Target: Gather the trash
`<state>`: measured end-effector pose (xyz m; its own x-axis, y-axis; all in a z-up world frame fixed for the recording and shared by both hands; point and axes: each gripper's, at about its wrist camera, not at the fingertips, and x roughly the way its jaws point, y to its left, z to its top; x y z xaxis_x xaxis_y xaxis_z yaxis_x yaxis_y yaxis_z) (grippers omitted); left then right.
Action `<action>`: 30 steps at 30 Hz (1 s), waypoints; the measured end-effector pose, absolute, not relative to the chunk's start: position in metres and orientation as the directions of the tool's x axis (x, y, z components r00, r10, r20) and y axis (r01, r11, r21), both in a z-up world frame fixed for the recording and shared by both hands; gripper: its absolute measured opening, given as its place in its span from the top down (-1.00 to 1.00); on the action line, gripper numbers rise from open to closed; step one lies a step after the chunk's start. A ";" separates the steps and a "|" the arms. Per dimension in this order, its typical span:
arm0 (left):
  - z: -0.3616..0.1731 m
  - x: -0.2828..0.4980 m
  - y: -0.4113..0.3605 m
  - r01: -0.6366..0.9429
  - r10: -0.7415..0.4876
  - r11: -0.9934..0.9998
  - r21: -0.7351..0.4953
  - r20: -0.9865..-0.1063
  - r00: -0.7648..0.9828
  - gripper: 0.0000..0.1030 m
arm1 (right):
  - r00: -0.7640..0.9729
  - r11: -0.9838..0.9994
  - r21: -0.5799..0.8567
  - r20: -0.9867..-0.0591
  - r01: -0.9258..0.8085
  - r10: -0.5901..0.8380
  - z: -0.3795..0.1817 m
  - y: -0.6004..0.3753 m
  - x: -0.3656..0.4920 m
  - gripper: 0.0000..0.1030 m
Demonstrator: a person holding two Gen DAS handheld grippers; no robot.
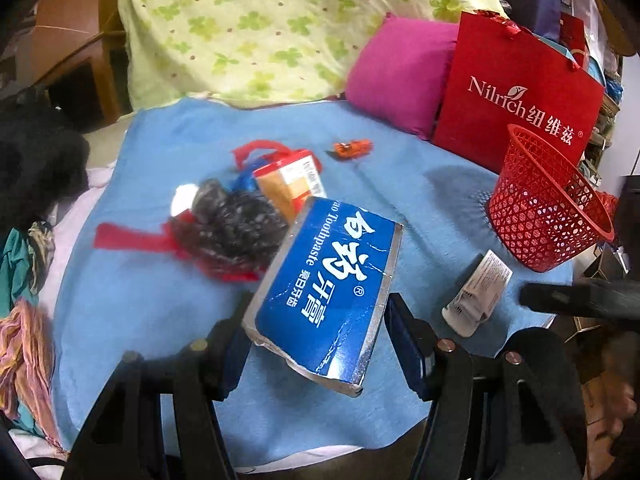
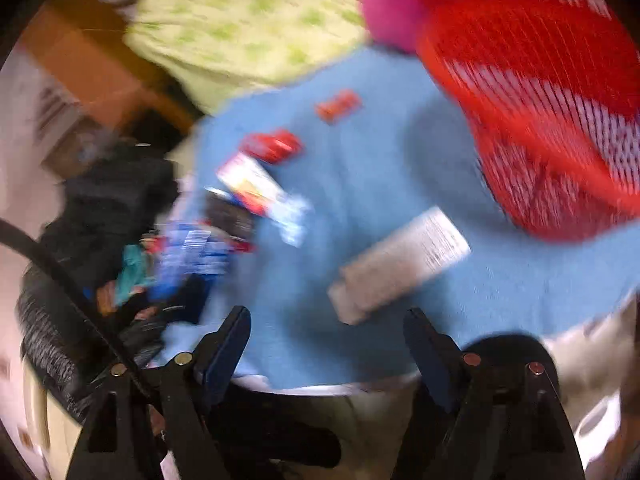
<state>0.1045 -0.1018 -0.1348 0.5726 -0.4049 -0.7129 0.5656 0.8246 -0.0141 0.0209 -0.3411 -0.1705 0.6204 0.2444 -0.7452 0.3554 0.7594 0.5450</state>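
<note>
The left gripper [image 1: 316, 328] clamped the blue toothpaste box [image 1: 328, 292] above the bed; the right gripper [image 2: 328, 344] gaped empty. Best carried rightward and released squarely over the red basket [image 1: 548, 208].

We looked down on a bed spread with a light blue blanket [image 1: 168, 280]. Behind it lay a bundled quilt [image 1: 260, 28] in pale yellow-green with a clover print, and beside that a magenta cushion [image 1: 400, 76] leaned against a red paper bag [image 1: 516, 92] with white lettering. To the far left we saw brown wooden furniture [image 1: 76, 48] with an open shelf. A dark heap of clothing [image 1: 36, 160] sat at the blanket's left edge, with striped and teal fabrics [image 1: 24, 312] below it. Cluttered shelves filled the right edge, too small to read. The light was dim and indoor.
</note>
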 end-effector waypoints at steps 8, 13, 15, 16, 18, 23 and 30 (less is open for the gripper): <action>-0.131 0.099 -0.074 0.564 -0.443 0.823 -0.062 -0.691 0.571 -0.28 | 0.509 0.642 0.465 -0.851 0.610 0.133 -0.228 -0.354 0.088 -0.59; -0.129 0.100 -0.064 0.556 -0.441 0.829 -0.058 -0.680 0.586 -0.28 | 0.449 0.731 0.285 -0.893 0.620 -0.033 -0.227 -0.337 0.129 -0.54; -0.128 0.101 -0.058 0.547 -0.438 0.835 -0.062 -0.676 0.592 -0.28 | 0.440 0.788 0.207 -0.894 0.580 -0.089 -0.227 -0.331 0.139 0.04; -0.127 0.101 -0.056 0.542 -0.437 0.838 -0.065 -0.675 0.594 -0.28 | 0.434 0.815 0.162 -0.893 0.556 -0.119 -0.227 -0.325 0.142 0.11; -0.125 0.101 -0.053 0.535 -0.435 0.842 -0.069 -0.673 0.598 -0.28 | 0.459 0.867 0.113 -0.877 0.486 -0.143 -0.225 -0.311 0.149 0.12; -0.105 0.096 -0.063 0.552 -0.443 0.832 -0.045 -0.654 0.614 -0.28 | 0.549 0.891 0.212 -0.834 0.400 -0.048 -0.203 -0.303 0.137 0.13; -0.055 0.091 -0.128 0.666 -0.559 0.743 -0.067 -0.611 0.561 -0.29 | 0.808 0.856 0.409 -0.589 0.316 -0.016 -0.093 -0.349 0.059 0.12</action>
